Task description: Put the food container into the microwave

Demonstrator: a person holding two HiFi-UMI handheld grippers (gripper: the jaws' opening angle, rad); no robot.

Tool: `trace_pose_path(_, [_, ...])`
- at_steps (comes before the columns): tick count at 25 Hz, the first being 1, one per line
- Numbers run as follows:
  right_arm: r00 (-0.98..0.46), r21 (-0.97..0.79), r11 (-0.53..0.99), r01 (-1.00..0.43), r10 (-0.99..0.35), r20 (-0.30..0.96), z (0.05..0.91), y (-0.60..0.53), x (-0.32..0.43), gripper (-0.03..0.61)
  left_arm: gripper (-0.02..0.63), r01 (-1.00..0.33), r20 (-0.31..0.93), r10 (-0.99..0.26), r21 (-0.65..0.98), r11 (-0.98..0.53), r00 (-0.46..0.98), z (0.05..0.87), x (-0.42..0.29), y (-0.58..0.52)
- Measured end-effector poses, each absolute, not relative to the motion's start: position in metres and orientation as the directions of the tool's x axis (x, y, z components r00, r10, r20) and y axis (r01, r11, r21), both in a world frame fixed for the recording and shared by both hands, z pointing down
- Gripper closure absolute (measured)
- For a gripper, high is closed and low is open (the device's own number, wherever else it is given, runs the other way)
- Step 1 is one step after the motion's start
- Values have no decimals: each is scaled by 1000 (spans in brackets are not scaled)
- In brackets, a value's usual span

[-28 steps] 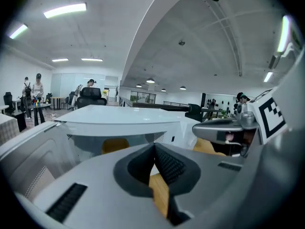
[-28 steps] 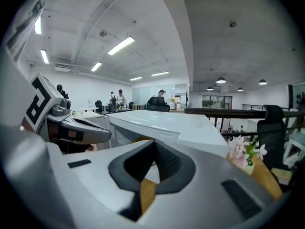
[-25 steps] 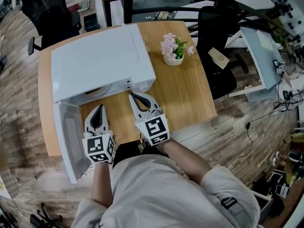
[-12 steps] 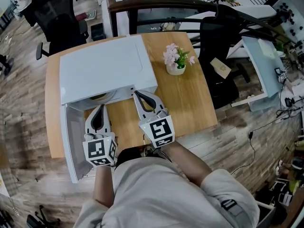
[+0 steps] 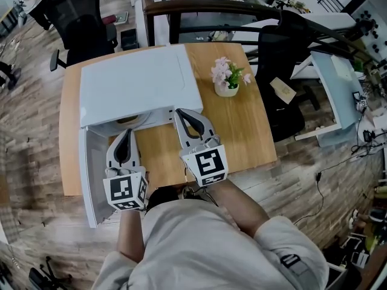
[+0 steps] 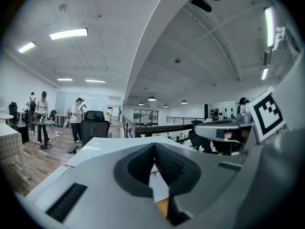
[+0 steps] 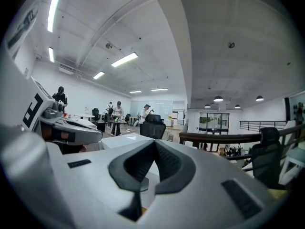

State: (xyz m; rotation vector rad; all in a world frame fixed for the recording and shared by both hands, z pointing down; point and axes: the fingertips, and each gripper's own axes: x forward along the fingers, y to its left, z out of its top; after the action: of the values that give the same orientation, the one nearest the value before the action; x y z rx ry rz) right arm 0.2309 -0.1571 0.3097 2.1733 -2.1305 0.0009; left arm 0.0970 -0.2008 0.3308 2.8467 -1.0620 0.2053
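The white microwave (image 5: 136, 83) stands on the wooden table (image 5: 242, 125), its door (image 5: 91, 174) swung open toward the front left. A round pale shape (image 5: 129, 120) shows just inside its opening; I cannot tell if it is the food container. My left gripper (image 5: 126, 135) hangs in front of the opening, shut and empty. My right gripper (image 5: 180, 113) is at the microwave's front right corner, also shut with nothing in it. In the left gripper view the jaws (image 6: 155, 146) meet above the microwave's top (image 6: 102, 149). The right gripper view shows its jaws (image 7: 155, 143) closed tip to tip.
A pot of pink flowers (image 5: 227, 78) stands on the table right of the microwave. Black office chairs (image 5: 281, 71) stand close to the table's right side and at the far left (image 5: 81, 11). People stand far off (image 6: 76, 118) in the room.
Both grippers have risen in front of the microwave and stayed shut. Their tips now sit nearer the microwave's top edge in the head view.
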Motion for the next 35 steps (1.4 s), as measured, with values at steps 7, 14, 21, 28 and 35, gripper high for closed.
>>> trace_pose_path(7, [31, 79, -25, -997, -997, 69, 307, -154, 231, 575, 603, -662, 141, -652, 34, -749, 745, 323, 91, -199])
trace_pose_path(14, [14, 78, -9, -997, -998, 64, 307, -155, 223, 575, 603, -664, 137, -655, 33, -747, 743, 322, 89, -199])
trace_pose_path(21, [10, 107, -3, -994, -998, 62, 300, -152, 222, 575, 603, -659, 136, -650, 34, -752, 748, 321, 91, -198])
trace_pose_path(28, [13, 91, -8, -996, -998, 60, 300, -151, 223, 576, 603, -658, 137, -649, 33, -752, 749, 321, 89, -197])
trace_pose_path(35, [3, 104, 3, -995, -998, 63, 299, -151, 221, 576, 603, -653, 139, -643, 39, -756, 753, 322, 89, -197])
